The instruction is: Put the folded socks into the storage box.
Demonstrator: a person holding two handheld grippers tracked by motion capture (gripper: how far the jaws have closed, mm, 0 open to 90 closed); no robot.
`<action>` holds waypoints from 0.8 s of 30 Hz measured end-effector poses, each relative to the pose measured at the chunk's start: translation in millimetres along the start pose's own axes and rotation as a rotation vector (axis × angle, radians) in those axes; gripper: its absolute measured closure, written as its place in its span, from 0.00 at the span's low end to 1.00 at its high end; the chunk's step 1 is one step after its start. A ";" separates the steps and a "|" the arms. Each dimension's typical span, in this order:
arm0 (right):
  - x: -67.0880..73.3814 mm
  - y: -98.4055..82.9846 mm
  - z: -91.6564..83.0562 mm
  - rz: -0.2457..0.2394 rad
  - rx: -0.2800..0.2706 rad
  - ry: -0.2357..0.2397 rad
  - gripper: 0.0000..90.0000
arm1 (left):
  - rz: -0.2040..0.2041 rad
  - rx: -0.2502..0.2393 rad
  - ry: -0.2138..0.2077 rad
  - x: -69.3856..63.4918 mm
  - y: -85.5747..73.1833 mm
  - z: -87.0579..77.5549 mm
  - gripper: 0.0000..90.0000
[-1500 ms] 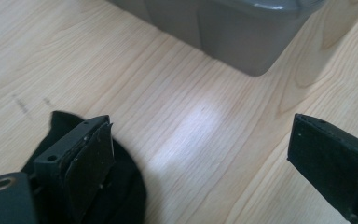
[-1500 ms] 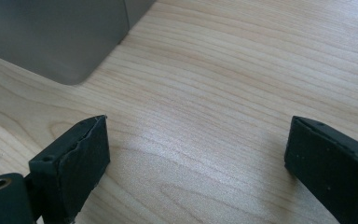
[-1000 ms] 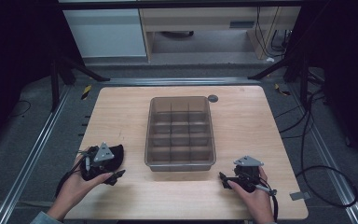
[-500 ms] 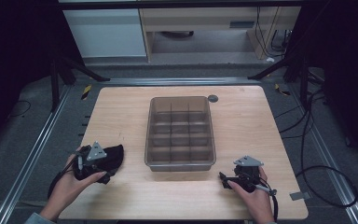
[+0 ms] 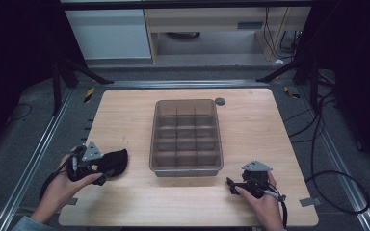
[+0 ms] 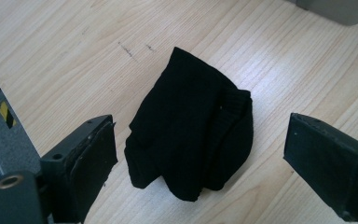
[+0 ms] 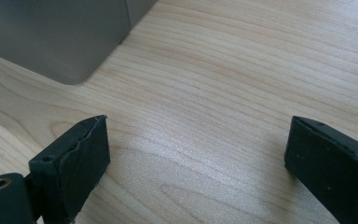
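While your left gripper (image 6: 200,154) stands wide open, a folded black cloth (image 6: 191,126) lies between its jaws, left of the divided bin (image 5: 186,137). Your right gripper (image 7: 196,158), right of the bin, gapes over bare table (image 7: 242,70).

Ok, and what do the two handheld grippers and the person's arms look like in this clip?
Both are black. The left gripper and right gripper each carry a grey three-cornered plate on top and trail a black cable. In the gripper views their jaws are blocky black pads with worn edges, and a brass-coloured ringed hole sits at the lower left. A grey-blue sleeve covers the left forearm.
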State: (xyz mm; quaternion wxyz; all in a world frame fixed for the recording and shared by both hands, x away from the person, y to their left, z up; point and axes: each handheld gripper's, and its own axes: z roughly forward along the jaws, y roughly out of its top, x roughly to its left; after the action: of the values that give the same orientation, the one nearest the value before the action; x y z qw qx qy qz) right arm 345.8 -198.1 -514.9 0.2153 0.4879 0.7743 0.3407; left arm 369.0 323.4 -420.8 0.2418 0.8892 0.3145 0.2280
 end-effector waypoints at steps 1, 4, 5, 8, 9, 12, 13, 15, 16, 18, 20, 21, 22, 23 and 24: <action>0.0 0.0 0.0 0.000 0.000 0.000 0.08 | 0.000 0.006 -0.001 0.9 0.2 -0.3 0.09; 0.0 0.0 0.0 0.000 0.000 0.000 0.08 | -0.006 0.008 -0.008 2.7 0.7 -0.4 0.11; 0.0 0.0 0.0 0.000 0.000 0.000 0.08 | -0.001 0.013 -0.008 3.6 2.0 -1.9 0.12; 0.0 0.0 0.0 0.000 0.000 0.000 0.08 | 0.005 0.017 -0.004 4.0 2.8 -2.9 0.14; -0.1 0.0 0.0 -0.001 0.000 0.000 0.08 | 0.010 0.029 -0.005 4.7 2.6 -2.9 0.17; -0.2 0.0 0.0 -0.003 0.000 0.002 0.08 | 0.013 0.036 -0.004 4.7 2.4 -3.0 0.20; -0.1 0.0 0.0 -0.003 -0.001 0.003 0.08 | 0.015 0.039 -0.002 4.6 2.5 -3.7 0.22; -0.1 0.0 0.0 -0.003 -0.001 0.003 0.08 | 0.006 0.046 -0.008 4.0 2.5 -5.4 0.23; -0.1 -0.1 0.0 -0.003 -0.001 0.003 0.08 | 0.006 0.046 -0.008 4.0 2.5 -5.4 0.23; -0.1 0.0 0.0 -0.003 -0.001 0.003 0.08 | 0.008 0.047 -0.009 5.0 2.9 -6.6 0.24; -0.1 0.0 0.0 -0.003 0.000 0.003 0.08 | 0.016 0.045 -0.009 7.4 3.8 -7.4 0.28; -0.1 0.0 0.0 -0.003 0.000 0.003 0.08 | 0.016 0.048 -0.009 8.4 4.5 -8.0 0.30; -0.1 0.0 0.0 -0.003 0.000 0.003 0.08 | 0.016 0.049 -0.007 9.2 5.1 -8.5 0.32; -0.1 0.1 0.1 -0.003 0.000 0.003 0.08 | 0.015 0.049 -0.007 10.0 6.0 -9.2 0.35; -0.2 0.1 0.1 -0.003 0.000 0.004 0.08 | 0.017 0.047 -0.008 10.4 7.0 -9.7 0.37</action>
State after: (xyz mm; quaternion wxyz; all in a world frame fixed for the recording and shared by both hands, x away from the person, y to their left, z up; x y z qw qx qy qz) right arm 346.0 -198.3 -514.9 0.2143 0.4859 0.7756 0.3412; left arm 373.9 328.3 -406.6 0.2200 0.8981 0.3114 0.2190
